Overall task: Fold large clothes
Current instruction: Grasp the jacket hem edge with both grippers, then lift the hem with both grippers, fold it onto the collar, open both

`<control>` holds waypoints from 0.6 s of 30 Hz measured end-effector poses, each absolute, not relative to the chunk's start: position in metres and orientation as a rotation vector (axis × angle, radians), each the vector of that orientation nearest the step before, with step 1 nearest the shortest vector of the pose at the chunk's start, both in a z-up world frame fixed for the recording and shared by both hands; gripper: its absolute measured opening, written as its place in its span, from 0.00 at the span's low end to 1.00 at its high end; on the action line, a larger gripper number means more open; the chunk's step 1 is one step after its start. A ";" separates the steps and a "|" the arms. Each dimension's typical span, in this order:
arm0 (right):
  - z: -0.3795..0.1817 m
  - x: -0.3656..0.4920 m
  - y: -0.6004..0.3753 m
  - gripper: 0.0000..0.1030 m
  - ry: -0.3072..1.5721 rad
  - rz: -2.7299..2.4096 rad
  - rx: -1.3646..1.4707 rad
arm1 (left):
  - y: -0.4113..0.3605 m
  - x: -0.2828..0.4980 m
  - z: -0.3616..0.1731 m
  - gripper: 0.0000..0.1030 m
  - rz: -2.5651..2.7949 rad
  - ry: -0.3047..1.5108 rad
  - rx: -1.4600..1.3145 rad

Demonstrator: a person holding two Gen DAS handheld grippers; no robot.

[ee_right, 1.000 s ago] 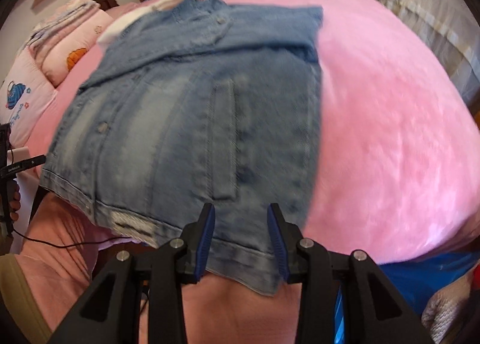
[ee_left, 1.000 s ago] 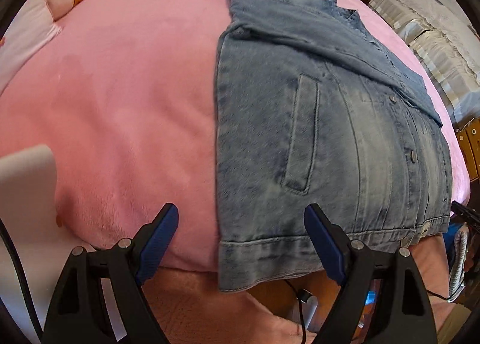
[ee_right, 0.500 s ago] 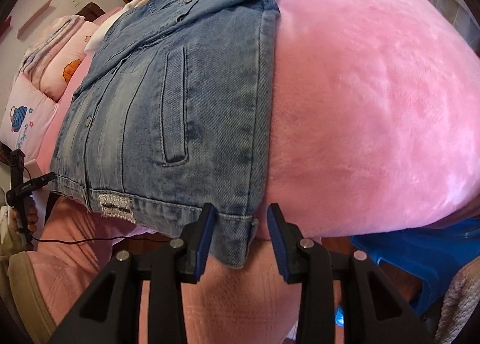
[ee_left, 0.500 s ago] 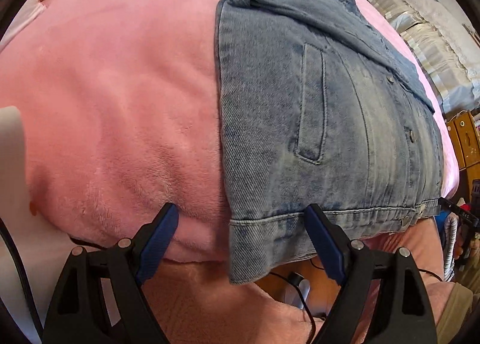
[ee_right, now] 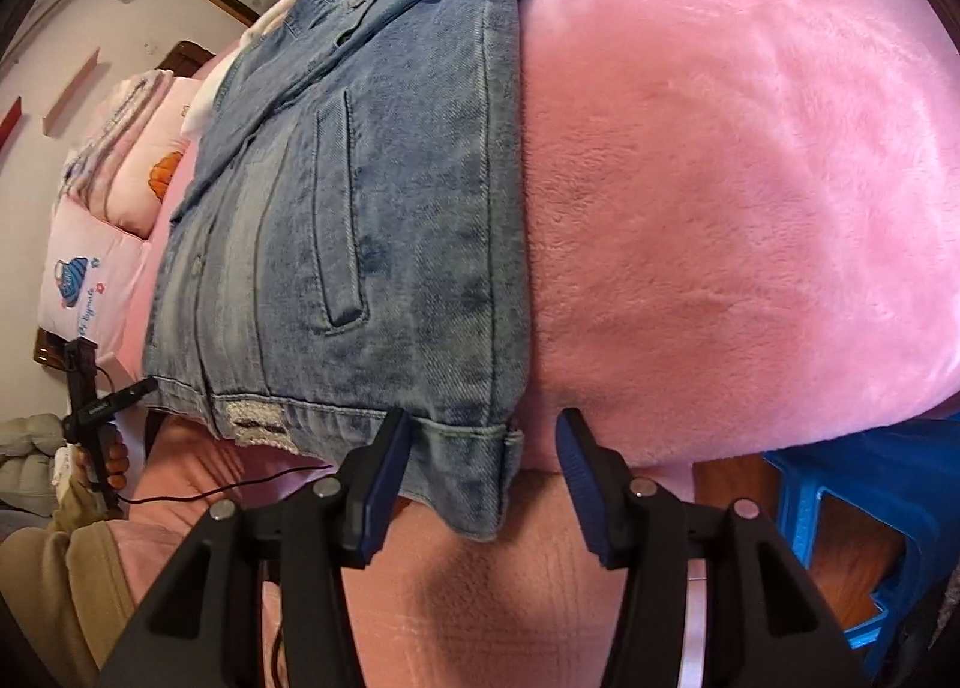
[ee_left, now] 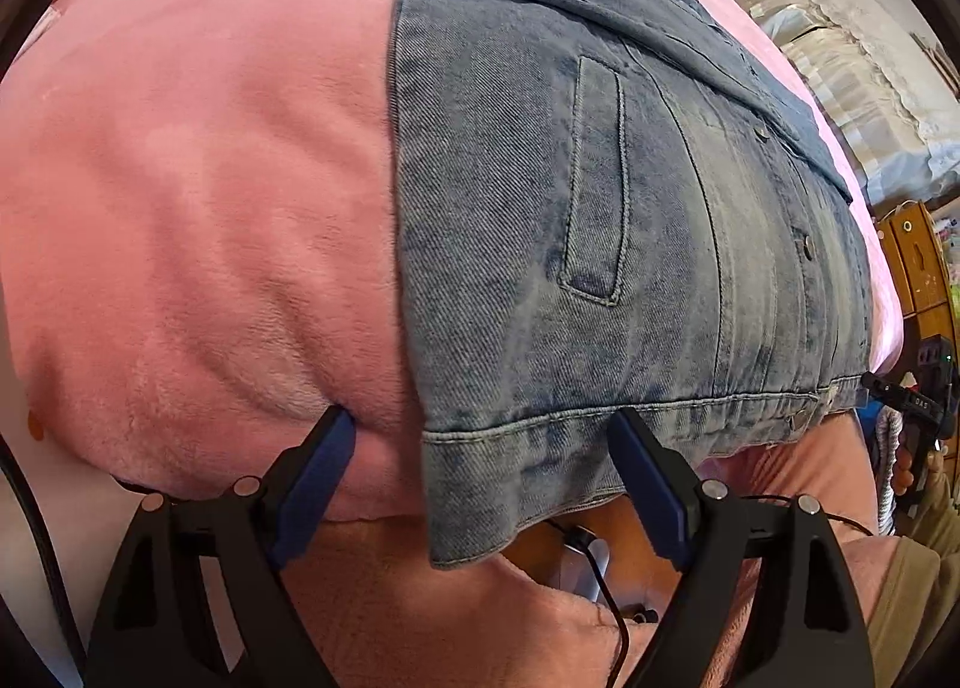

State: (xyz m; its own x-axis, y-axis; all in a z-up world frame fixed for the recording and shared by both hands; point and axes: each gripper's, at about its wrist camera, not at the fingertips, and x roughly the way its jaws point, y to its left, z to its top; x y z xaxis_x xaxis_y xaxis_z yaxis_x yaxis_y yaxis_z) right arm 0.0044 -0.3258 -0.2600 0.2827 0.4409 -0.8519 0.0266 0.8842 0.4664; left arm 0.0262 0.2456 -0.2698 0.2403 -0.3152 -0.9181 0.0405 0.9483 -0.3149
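Note:
A faded blue denim jacket (ee_left: 570, 220) lies folded lengthwise on a pink plush blanket (ee_left: 198, 196), its hem hanging over the near edge of the bed. My left gripper (ee_left: 483, 436) stands open around the hem's left corner (ee_left: 474, 484), and its pads do not press the cloth. In the right wrist view the same jacket (ee_right: 372, 220) shows, with a frayed patch on the hem. My right gripper (ee_right: 483, 424) has its jaws opening around the hem's right corner (ee_right: 474, 466). Its fingers (ee_right: 384, 472) flank the denim without pinching it.
Pink pillows (ee_right: 114, 244) are stacked at the head of the bed. A blue plastic stool (ee_right: 870, 508) stands on the floor to the right. White frilled bedding (ee_left: 840, 57) and a wooden cabinet (ee_left: 924, 256) lie beyond the bed. Pink trouser legs (ee_right: 480, 598) are right under both grippers.
Both grippers sank and tipped toward the jacket's hem, which now fills more of each view. The right jaws have widened and now straddle the hem corner. The left jaws stayed wide.

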 end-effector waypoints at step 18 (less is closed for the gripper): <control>-0.267 0.018 -0.317 0.44 1.328 0.369 0.449 | 0.234 0.033 -0.277 0.58 -0.297 1.371 -0.302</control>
State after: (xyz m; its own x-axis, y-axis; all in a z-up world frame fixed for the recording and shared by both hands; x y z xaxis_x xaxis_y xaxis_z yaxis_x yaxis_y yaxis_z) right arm 0.0184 -0.3167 -0.2670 0.2055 0.5022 -0.8400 -0.0036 0.8587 0.5125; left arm 0.0332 0.2338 -0.2765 0.1739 -0.3787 -0.9090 0.0311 0.9248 -0.3793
